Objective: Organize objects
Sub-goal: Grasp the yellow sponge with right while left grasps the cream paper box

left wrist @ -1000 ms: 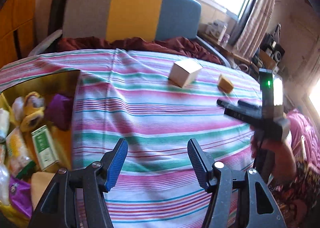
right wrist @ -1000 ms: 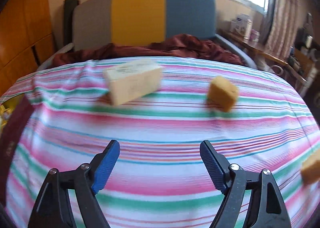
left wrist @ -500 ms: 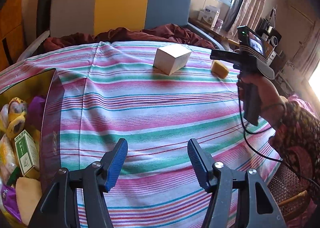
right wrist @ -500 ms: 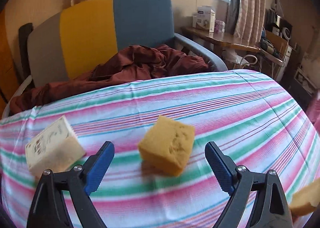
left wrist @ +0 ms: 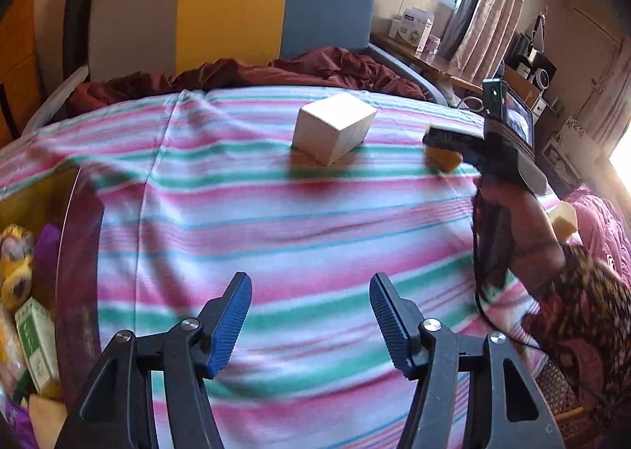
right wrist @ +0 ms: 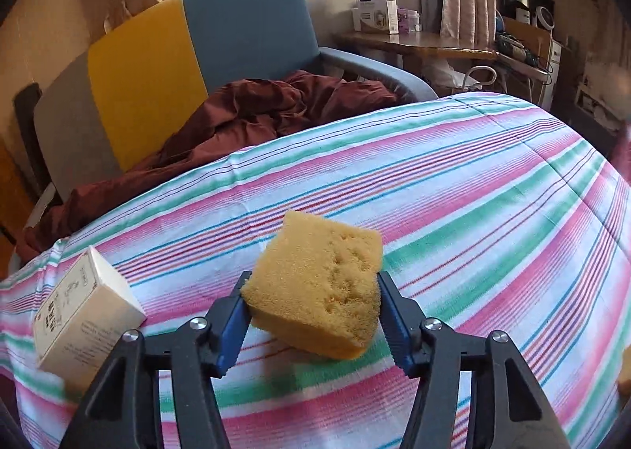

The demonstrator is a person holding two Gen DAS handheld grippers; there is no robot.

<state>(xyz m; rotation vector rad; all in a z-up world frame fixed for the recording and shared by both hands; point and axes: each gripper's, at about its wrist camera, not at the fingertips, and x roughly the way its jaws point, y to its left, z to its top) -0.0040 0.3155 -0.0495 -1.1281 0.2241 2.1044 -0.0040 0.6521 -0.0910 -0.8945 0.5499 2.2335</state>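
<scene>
A yellow sponge (right wrist: 319, 287) lies on the striped tablecloth (right wrist: 473, 188) between the fingers of my right gripper (right wrist: 311, 318). Both blue pads touch its sides, the jaws still wide. In the left wrist view the sponge (left wrist: 443, 159) shows under the right gripper (left wrist: 453, 139). A cream carton box (left wrist: 335, 127) stands left of it, also in the right wrist view (right wrist: 83, 311). My left gripper (left wrist: 309, 315) is open and empty over the cloth. A second sponge piece (left wrist: 564, 218) lies at the table's right edge.
An open box (left wrist: 79, 291) at the left holds several packets, a green carton (left wrist: 35, 342) and sponges. A grey, yellow and blue chair (left wrist: 232, 11) with a maroon cloth (left wrist: 276, 70) stands behind the table. A wooden side table (right wrist: 414, 42) is at the far right.
My right gripper moved forward and its jaws came around the yellow sponge, pads now against it. My left gripper stayed open, drifting a little over the cloth.
</scene>
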